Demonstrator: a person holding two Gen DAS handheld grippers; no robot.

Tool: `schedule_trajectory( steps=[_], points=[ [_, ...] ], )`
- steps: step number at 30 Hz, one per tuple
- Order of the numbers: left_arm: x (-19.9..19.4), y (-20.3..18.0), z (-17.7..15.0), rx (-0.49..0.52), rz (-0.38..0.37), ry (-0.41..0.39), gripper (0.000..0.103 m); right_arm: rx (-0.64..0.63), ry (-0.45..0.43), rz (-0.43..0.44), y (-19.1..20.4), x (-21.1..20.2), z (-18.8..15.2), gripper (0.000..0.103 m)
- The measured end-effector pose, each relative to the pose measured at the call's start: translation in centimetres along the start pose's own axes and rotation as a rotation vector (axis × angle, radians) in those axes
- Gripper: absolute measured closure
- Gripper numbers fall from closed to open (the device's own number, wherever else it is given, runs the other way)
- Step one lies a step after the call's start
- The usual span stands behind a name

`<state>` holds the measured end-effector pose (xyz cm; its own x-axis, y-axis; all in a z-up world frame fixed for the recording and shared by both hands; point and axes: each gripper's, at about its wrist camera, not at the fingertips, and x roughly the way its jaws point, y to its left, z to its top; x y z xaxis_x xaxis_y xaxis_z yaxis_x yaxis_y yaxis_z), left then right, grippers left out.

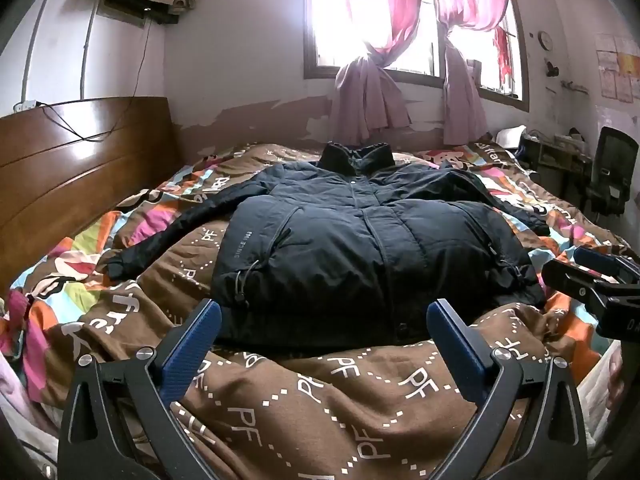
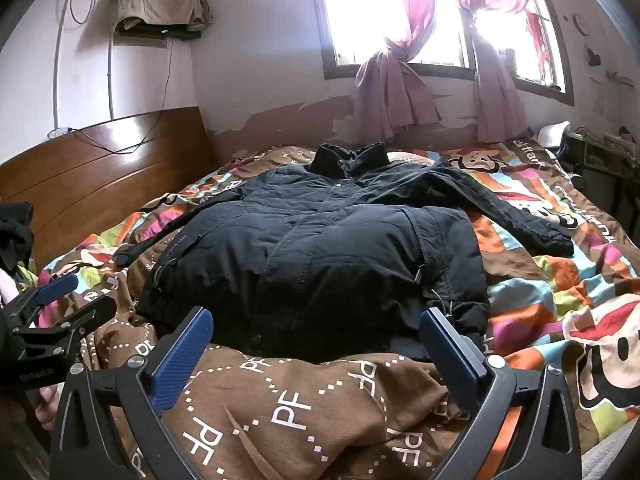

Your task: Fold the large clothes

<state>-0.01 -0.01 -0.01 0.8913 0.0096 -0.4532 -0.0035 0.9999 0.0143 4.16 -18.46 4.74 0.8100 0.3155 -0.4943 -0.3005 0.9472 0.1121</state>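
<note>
Black padded jacket (image 1: pixel 360 240) lay spread front-up on the patterned quilt (image 1: pixel 320 392); near its hem, left gripper (image 1: pixel 324 320) and right gripper (image 2: pixel 316 328) hovered spread wide, empty.

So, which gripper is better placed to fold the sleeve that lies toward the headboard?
Probably the left gripper: it hangs open over the jacket hem nearer that sleeve by the headboard. The right gripper, also open, sits toward the other sleeve.
</note>
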Motion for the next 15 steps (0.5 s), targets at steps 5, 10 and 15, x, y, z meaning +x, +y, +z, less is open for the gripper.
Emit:
schedule_trajectory(
  steps=[5, 10, 15],
  points=[
    [-0.01, -0.02, 0.0, 0.002, 0.0, -0.001, 0.002, 0.0, 0.0, -0.001, 0.01, 0.0, -0.01, 0.0],
    [-0.02, -0.03, -0.01, 0.004, 0.002, -0.002, 0.002, -0.001, 0.001, -0.002, 0.02, 0.03, -0.04, 0.0],
    [-0.03, -0.07, -0.02, 0.005, 0.003, -0.004, 0.002, -0.002, 0.0, -0.002, 0.03, 0.06, -0.06, 0.0]
  ],
)
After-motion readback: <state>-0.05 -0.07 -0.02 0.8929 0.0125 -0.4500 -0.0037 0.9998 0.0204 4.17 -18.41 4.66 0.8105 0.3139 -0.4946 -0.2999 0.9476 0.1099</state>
